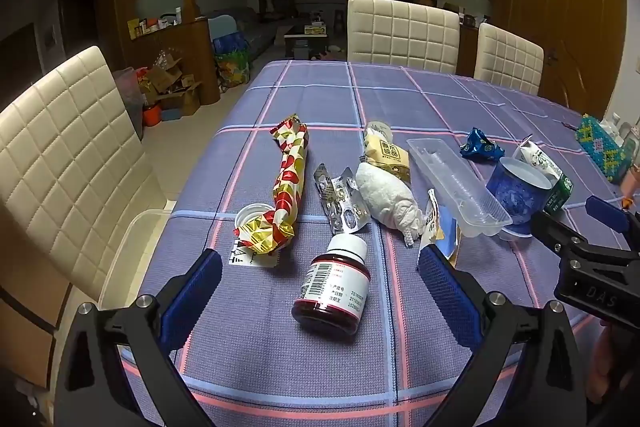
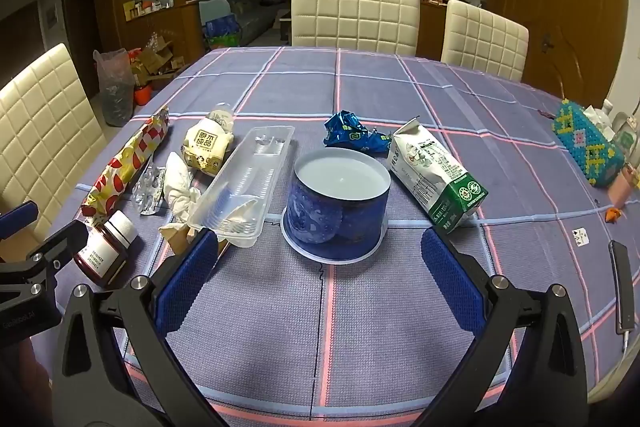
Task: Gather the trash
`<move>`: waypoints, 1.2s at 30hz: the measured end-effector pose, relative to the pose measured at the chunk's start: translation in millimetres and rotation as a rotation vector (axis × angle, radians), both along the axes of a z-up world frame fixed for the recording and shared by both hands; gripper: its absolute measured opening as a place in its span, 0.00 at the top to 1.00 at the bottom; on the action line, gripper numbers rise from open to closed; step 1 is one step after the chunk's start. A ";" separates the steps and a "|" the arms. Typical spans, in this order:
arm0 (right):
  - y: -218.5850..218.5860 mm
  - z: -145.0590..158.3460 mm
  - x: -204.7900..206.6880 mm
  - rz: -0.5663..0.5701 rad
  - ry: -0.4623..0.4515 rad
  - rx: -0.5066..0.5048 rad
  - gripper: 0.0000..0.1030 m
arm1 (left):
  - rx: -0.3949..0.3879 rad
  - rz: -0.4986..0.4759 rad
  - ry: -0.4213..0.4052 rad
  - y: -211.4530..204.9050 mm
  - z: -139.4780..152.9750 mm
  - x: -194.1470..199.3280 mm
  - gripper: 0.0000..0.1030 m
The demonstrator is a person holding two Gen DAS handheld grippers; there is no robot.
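Trash lies on the purple plaid tablecloth [image 1: 280, 367]. In the left wrist view my open, empty left gripper [image 1: 320, 263] frames a dark red pill bottle [image 1: 332, 287] lying on its side. Beyond lie a red-gold wrapper [image 1: 286, 187], a blister pack [image 1: 340, 203], a crumpled tissue [image 1: 390, 197] and a clear plastic tray [image 1: 456, 183]. In the right wrist view my open, empty right gripper [image 2: 320, 247] sits just before an upturned blue cup [image 2: 340, 203]. A milk carton [image 2: 436, 175], a blue wrapper [image 2: 354, 137] and a small yogurt bottle [image 2: 208, 143] lie nearby.
Cream quilted chairs [image 1: 402, 33] stand on the far side and one at the left [image 1: 60, 163]. A beaded tissue box [image 2: 588, 143] and a phone [image 2: 622, 291] lie at the table's right. Boxes and bags [image 1: 168, 87] sit on the floor at left.
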State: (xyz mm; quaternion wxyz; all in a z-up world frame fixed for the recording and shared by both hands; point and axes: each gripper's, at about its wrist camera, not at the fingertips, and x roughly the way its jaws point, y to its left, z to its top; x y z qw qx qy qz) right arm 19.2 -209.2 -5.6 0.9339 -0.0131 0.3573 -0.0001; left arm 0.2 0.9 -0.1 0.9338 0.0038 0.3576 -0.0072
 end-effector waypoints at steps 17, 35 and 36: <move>0.2 -0.1 0.0 -0.001 0.004 0.003 0.03 | -0.004 0.000 0.009 -2.3 -5.3 1.3 0.07; -2.1 -3.3 0.3 -0.004 0.008 0.007 0.03 | -0.002 -0.004 0.010 -3.2 -5.4 1.1 0.06; -2.0 -2.8 0.5 -0.004 0.008 0.006 0.03 | -0.002 -0.004 0.010 -3.2 -5.4 1.2 0.06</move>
